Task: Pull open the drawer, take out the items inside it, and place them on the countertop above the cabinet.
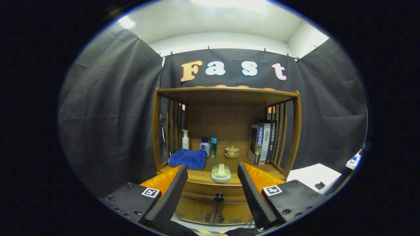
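Observation:
A wooden cabinet stands ahead, its drawer (210, 192) pushed in, with a dark round knob (219, 197) at the middle of its front. My gripper (212, 170) is open and holds nothing; the knob lies beyond and slightly below the fingertips, between them. On the countertop (236, 164) above the drawer sits a pale green item on a white round dish (221, 172), just past the fingertips. What is inside the drawer is hidden.
On the countertop lie a blue towel (188, 158), a white pump bottle (185, 139), two small bottles (209, 146), a lidded teacup (232, 151) and upright books (262, 143). Slatted sides and a top shelf (226, 93) enclose it. Two cabinet doors (213, 213) sit below the drawer.

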Available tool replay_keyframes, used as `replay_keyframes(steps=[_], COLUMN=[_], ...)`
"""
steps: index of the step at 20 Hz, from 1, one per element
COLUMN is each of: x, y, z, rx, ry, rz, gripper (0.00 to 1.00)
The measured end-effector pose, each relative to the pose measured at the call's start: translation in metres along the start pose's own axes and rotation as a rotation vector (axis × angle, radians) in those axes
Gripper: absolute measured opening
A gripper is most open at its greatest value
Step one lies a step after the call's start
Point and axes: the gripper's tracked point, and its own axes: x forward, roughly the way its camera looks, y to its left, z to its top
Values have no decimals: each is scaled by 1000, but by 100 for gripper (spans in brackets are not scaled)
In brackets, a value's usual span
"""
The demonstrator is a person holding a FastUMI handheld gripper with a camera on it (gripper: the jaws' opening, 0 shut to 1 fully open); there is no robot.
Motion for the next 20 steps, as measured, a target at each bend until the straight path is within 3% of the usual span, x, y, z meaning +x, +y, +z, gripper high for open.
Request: replay_keyframes(steps=[10,20], x=[-35,-35], y=[-5,-17], z=[36,44], rx=[-5,52], ry=[-75,-97], rz=[-7,-17], gripper=[98,98])
